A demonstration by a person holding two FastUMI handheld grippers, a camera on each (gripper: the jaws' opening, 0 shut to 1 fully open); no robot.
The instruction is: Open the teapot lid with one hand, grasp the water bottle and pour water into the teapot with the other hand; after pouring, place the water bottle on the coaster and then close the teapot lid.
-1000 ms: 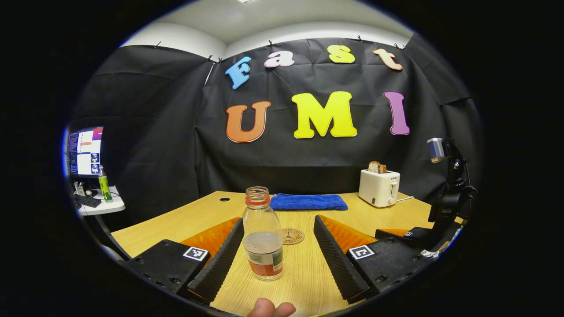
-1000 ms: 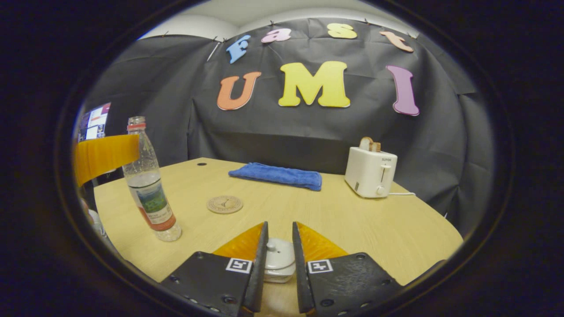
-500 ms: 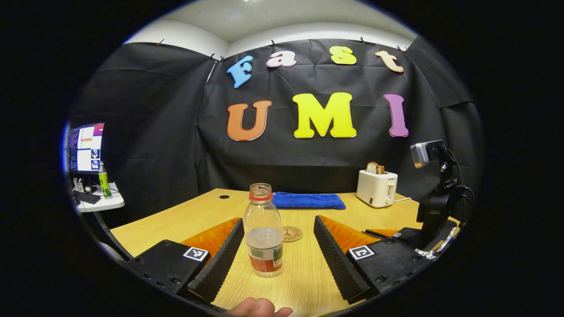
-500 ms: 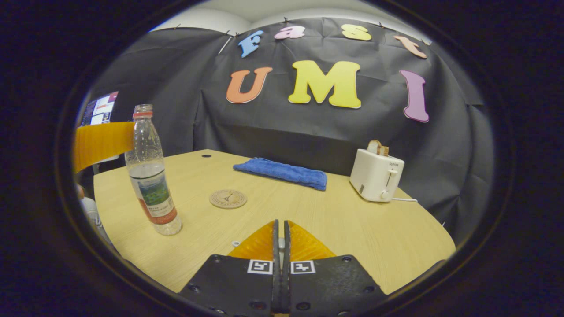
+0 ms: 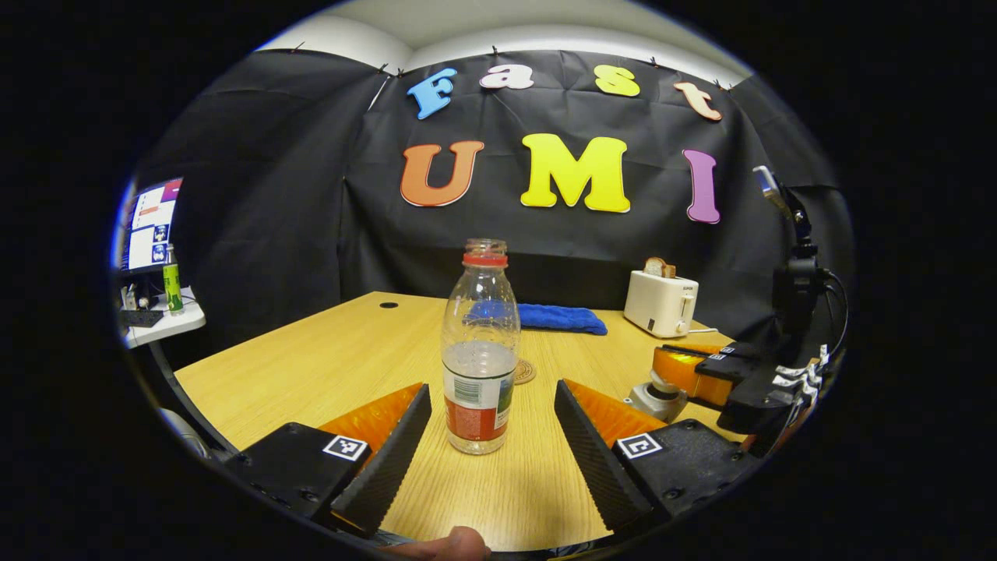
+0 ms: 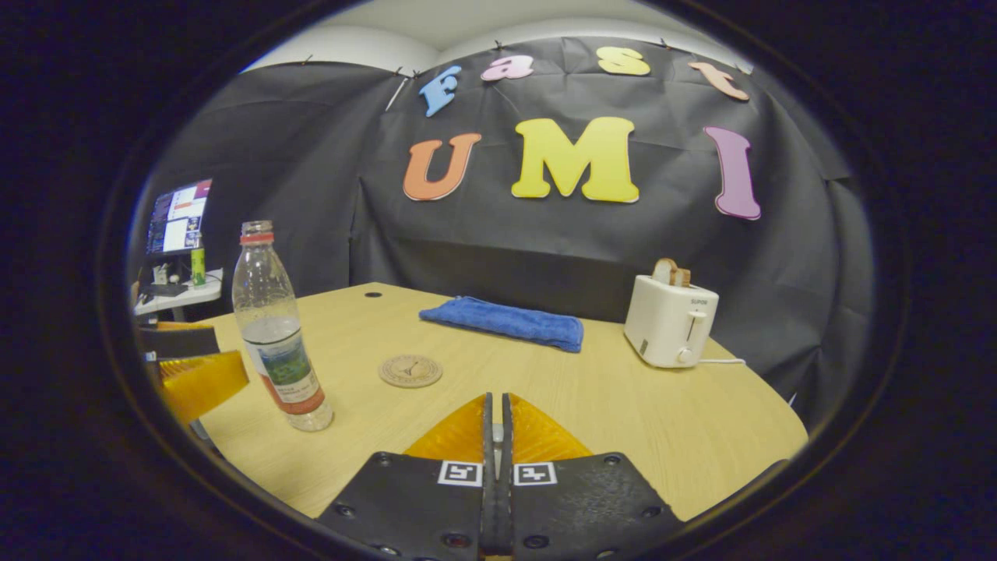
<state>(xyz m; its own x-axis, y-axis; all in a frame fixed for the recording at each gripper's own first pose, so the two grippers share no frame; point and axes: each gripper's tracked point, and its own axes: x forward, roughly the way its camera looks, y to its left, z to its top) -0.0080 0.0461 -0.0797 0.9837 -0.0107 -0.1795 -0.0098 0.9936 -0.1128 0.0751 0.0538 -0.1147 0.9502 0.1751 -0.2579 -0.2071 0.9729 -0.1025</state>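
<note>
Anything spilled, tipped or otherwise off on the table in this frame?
Nothing stands out. The clear plastic water bottle stands upright and uncapped between the left gripper's open fingers, no spill on the wooden table, and the round wooden coaster lies flat and bare.

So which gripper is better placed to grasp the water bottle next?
Left. The left gripper is open with the water bottle standing upright between its fingers; the right gripper is shut on the teapot lid.

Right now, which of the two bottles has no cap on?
The clear water bottle on the wooden table, between the open left gripper fingers; the green bottle stands far off by the monitor.
</note>
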